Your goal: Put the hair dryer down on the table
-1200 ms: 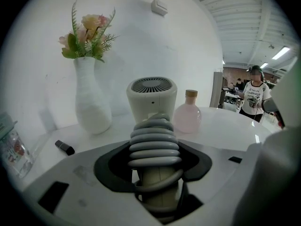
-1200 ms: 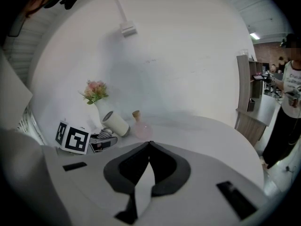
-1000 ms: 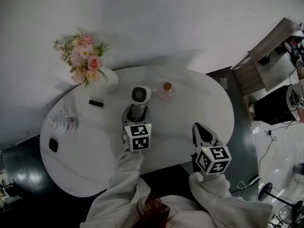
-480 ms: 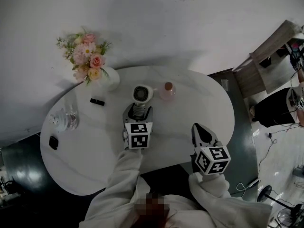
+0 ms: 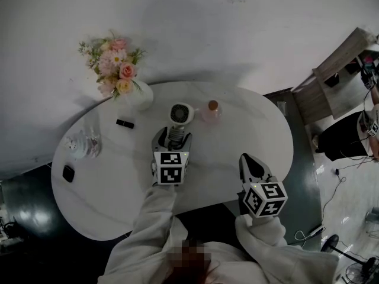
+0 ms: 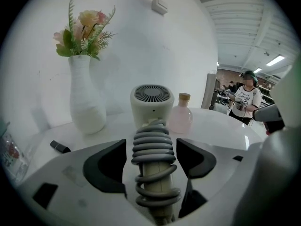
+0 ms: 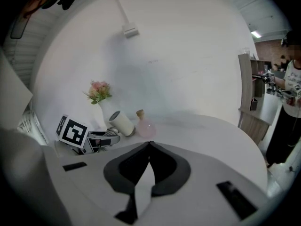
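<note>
The left gripper view alone showed the gaps: the left gripper point(image 6: 153, 147) had its jaws spread, with the hair dryer point(image 6: 152, 108) handle, wrapped in its coiled grey cord, between them and clear of both pads. From the head view the left gripper point(image 5: 173, 139) covered most of that handle, and only the hair dryer point(image 5: 178, 116) head with its round grille showed, resting on the white worktop point(image 5: 237, 135) toward the back of its middle. The right gripper view gave a side look at the dryer's barrel lying on the worktop, and showed the right gripper point(image 7: 149, 147) with jaws pressed together on nothing; in the head view the right gripper point(image 5: 247, 158) hung over the worktop's near edge at 4 o'clock from the dryer. A pink bottle point(image 5: 211, 111) stood just beside the dryer at 3 o'clock, a vase of flowers point(image 5: 139, 94) at 10 o'clock, a small dark stick point(image 5: 125, 123) at 9 o'clock. Against a second earlier, the left jaws had just been opening, and the dryer lay in much the same place. The handle's end was cut off at the left gripper view's bottom edge, and a glassy thing point(image 5: 83, 144) at the worktop's left edge was hard to make out.
</note>
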`<state>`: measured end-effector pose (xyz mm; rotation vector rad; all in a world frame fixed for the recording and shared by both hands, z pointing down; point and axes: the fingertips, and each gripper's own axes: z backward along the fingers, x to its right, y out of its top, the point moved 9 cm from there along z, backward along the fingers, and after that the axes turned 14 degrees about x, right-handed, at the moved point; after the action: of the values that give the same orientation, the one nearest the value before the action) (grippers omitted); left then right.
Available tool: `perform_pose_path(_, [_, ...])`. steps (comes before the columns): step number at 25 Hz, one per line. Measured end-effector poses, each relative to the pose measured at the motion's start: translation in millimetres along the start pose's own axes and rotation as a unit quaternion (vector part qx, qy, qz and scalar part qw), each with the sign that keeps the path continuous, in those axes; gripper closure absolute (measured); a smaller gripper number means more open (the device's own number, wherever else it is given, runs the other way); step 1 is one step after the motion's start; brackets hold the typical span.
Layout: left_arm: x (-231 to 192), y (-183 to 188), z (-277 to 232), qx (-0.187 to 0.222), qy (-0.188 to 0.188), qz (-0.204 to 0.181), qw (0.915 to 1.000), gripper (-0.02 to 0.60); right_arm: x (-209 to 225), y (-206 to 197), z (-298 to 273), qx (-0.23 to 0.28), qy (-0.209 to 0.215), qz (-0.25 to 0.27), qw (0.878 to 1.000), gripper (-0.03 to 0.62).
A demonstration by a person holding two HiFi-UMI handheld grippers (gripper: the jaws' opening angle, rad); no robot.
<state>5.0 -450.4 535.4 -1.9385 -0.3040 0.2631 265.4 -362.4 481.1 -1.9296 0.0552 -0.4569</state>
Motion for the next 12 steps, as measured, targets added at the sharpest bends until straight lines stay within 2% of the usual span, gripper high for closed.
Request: perform_pose_path(12, [-7,-12,46,-0.013,-0.044,0.068,0.9967,0.272,-25,-2,22,0.036,0.004,-0.001,0.999,0.545])
